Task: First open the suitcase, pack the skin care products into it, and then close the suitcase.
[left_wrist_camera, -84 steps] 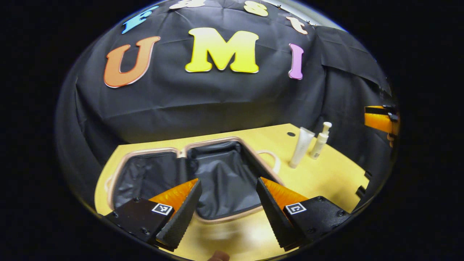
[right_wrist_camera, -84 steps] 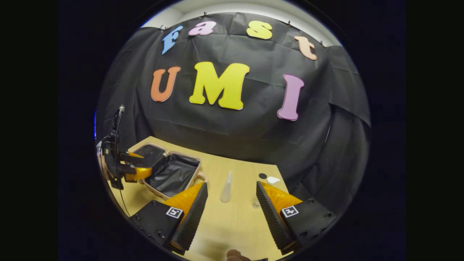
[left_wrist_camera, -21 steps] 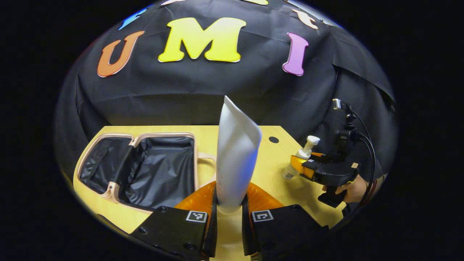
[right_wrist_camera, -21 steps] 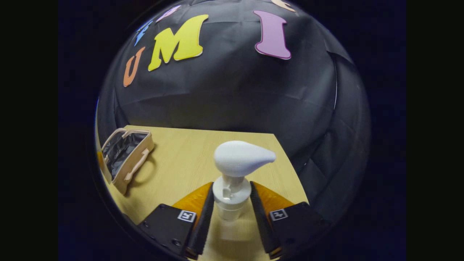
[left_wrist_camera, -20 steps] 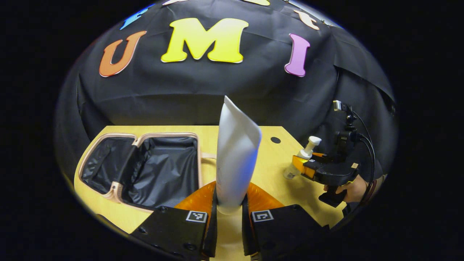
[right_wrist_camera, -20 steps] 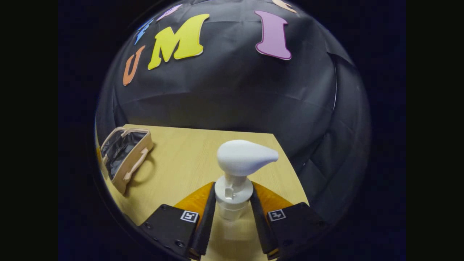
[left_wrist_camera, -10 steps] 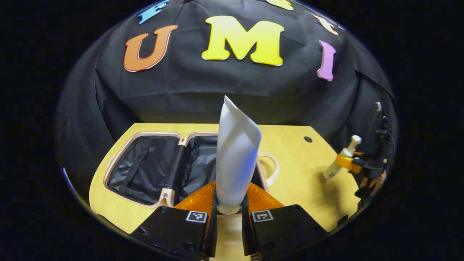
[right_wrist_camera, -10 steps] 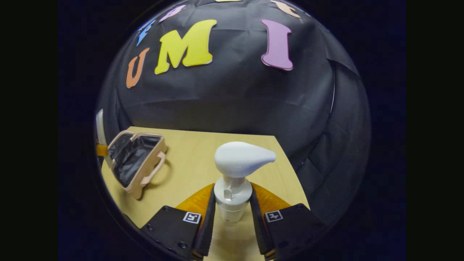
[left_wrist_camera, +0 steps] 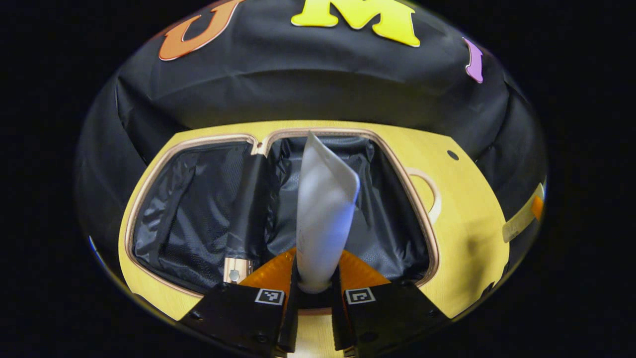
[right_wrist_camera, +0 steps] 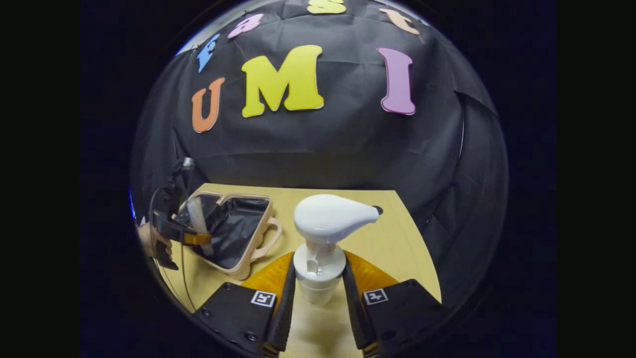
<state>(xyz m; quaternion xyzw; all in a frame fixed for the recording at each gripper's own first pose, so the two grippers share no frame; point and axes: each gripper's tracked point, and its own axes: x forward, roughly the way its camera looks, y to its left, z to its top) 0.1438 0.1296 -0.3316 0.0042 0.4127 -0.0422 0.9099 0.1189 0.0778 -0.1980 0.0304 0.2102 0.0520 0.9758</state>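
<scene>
Two products pinched: tube (left_wrist_camera: pixel 324 209) in left tool (left_wrist_camera: pixel 313 298) over open suitcase (left_wrist_camera: pixel 149 199), pump bottle (right_wrist_camera: pixel 320 238) in right tool (right_wrist_camera: pixel 318 303); next, lower and release.

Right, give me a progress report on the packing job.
Done: the suitcase lies open on the table. In hand: the left claw grips the white tube over the open compartment; the right claw grips the pump bottle above the table. Left: put both inside, then close the suitcase.
</scene>
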